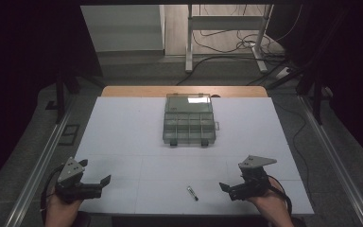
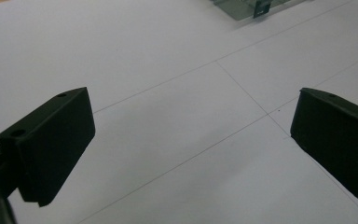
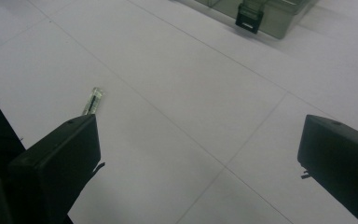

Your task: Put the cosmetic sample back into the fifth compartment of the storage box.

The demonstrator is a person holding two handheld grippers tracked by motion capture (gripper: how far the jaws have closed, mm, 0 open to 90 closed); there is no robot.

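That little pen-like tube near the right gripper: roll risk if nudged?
Probably yes. The small tube looks slim and round and lies flat on the smooth white table, so a sideways nudge would likely roll it. It looks stiff and light. Its clear end may be slippery between the fingers.

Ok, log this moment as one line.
left gripper open, empty | right gripper open, empty | small tube between them | organizer box closed
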